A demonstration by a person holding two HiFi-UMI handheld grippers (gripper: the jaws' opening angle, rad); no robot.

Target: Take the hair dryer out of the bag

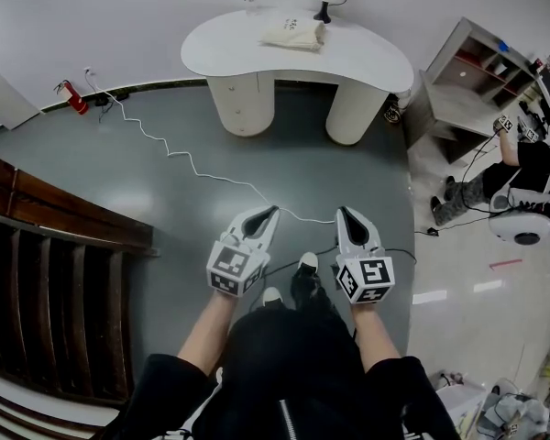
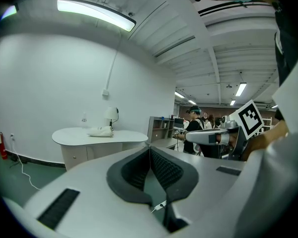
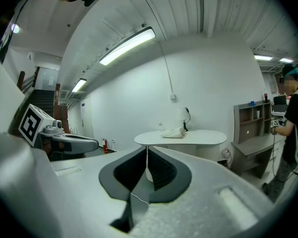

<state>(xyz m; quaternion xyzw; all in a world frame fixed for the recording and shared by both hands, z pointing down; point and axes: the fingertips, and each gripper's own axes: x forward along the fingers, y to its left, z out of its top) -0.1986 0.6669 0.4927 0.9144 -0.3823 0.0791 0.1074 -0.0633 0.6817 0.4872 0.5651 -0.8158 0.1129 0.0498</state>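
Two closed tongs, level, abreast

1. The person wears a black top with short sleeves and a pale zip line down the front
2. Dark trousers run down to black shoes with white toes
3. The left gripper and the right gripper have pale grey, smoothly rounded shells, black along the inner faces
4. Each carries a white cube printed with black square markers: the left cube and the right cube
5. From close by, the fingers are dark grey ribbed pads set in a rounded dark collar
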